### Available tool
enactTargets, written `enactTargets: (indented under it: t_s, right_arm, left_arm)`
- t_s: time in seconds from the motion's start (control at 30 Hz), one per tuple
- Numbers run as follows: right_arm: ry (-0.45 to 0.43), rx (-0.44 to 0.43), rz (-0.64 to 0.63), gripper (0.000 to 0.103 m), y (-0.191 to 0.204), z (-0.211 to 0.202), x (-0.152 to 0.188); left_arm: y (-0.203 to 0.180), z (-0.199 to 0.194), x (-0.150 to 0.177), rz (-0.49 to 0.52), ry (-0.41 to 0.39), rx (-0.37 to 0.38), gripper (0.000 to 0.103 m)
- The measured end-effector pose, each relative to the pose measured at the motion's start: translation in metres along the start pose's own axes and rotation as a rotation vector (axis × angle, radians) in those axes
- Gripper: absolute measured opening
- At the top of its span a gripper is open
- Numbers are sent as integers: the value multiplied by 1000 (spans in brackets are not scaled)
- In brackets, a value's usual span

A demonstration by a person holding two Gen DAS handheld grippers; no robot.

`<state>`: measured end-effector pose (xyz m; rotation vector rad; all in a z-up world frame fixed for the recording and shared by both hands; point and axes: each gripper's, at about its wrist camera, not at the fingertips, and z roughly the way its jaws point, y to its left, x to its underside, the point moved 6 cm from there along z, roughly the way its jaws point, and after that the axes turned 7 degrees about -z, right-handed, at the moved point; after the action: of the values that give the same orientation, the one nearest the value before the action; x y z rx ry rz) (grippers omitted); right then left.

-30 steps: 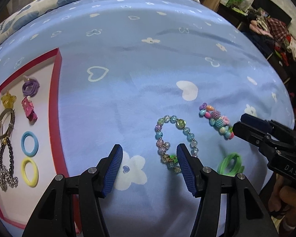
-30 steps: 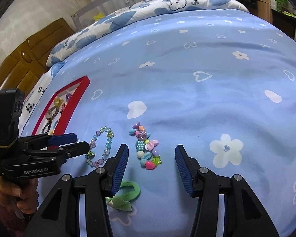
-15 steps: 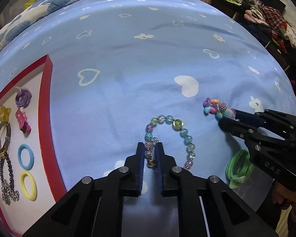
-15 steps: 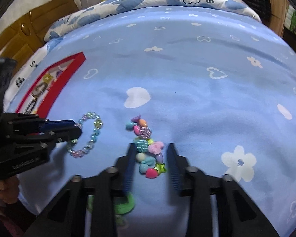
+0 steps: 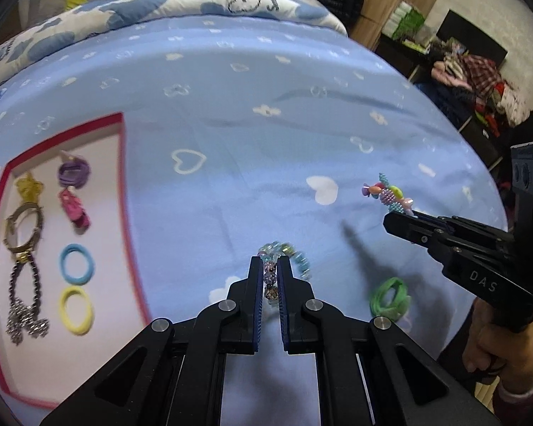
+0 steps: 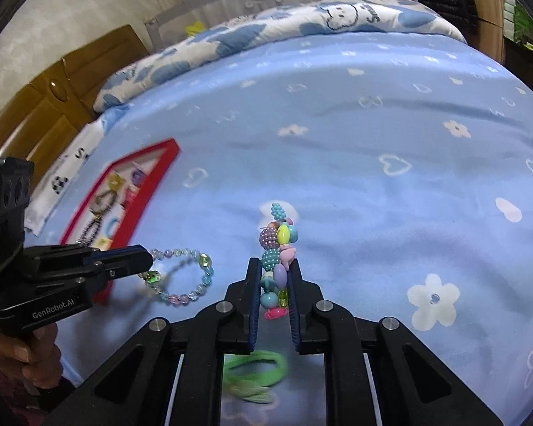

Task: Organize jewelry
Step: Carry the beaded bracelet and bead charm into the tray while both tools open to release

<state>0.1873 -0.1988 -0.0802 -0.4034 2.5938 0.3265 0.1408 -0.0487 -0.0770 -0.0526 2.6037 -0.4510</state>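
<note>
My left gripper (image 5: 270, 262) is shut on a clear pastel bead bracelet (image 5: 300, 261), which hangs from its pads just above the blue bedsheet. In the right wrist view the same left gripper (image 6: 144, 257) holds that bracelet (image 6: 204, 277) as a dangling loop. My right gripper (image 6: 274, 264) has its jaws closing, with the pads pressed on a chunky multicoloured bead bracelet (image 6: 272, 238) that stands up between them. The left wrist view shows that right gripper (image 5: 398, 218) and its bracelet (image 5: 387, 193) raised off the sheet. A red-rimmed tray (image 5: 129, 213) lies at the left.
The tray (image 6: 152, 184) holds hair rings, clips, a bangle and a dark bead chain. A green hair tie (image 5: 389, 296) lies on the sheet under my right gripper, also blurred (image 6: 256, 365). A patterned quilt (image 6: 231, 39) lines the far side. Cluttered shelves stand beyond the right edge.
Both grippers went from open to shut, each on its own bracelet. Both bracelets have come up off the sheet; the left one moved toward the tray side.
</note>
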Motion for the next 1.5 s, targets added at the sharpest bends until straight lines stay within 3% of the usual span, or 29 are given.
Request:
enactTargets:
  t_s: [0.33, 0.73, 1.5]
  right_arm:
    - [-48, -90, -32, 13, 44, -10, -16]
    - [-53, -223, -89, 13, 111, 3, -28]
    - [47, -344, -199, 13, 205, 49, -23]
  left_arm:
    - [29, -77, 6, -63, -112, 26, 6]
    - [92, -144, 25, -181, -202, -43, 6]
    - [146, -151, 43, -296, -182, -95, 6]
